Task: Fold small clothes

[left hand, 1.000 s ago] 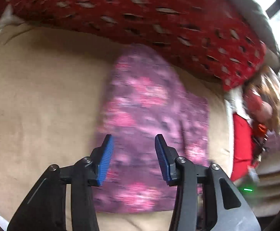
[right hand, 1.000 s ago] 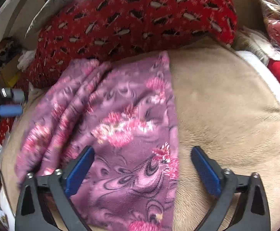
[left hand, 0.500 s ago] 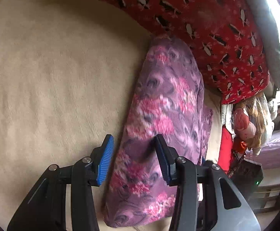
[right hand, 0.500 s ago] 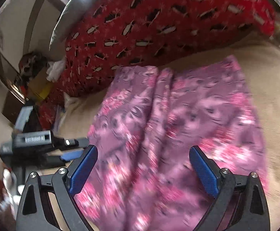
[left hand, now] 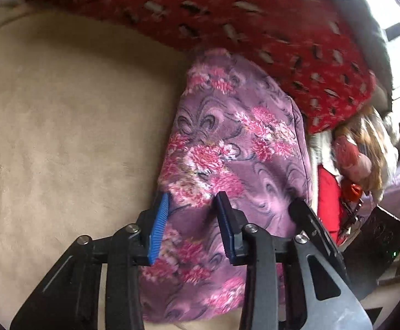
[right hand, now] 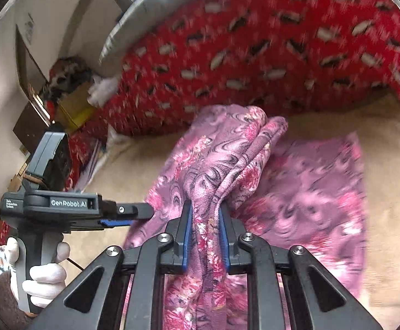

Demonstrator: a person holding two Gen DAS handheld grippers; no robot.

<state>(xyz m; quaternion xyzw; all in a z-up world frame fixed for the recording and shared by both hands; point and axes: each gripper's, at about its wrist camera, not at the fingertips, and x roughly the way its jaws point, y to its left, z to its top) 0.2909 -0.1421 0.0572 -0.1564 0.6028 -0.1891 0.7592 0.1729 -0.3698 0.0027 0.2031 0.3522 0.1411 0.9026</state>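
Note:
A purple fleece garment with pink flowers [left hand: 235,137] lies on a beige bed cover [left hand: 62,110], its far end against a red blanket. My left gripper [left hand: 191,200] points down at the garment's near left edge. Its jaws are closing with fabric between them, and the pads still stand apart. In the right wrist view that gripper [right hand: 142,214] reaches in from the left, held by a white-gloved hand [right hand: 43,277]. My right gripper [right hand: 205,209] is closing, its pads pressing a bunched fold of the garment [right hand: 310,187] raised off the bed.
A red blanket with a black and white pattern [right hand: 282,55] rises along the far side of the bed. Left of the bed are a cardboard box [right hand: 73,107] and other clutter. A doll with orange hair [left hand: 359,148] lies beside the bed.
My right gripper went from wide open to shut on a fold of the garment and lifted it. The left gripper's jaws narrowed over the garment's edge.

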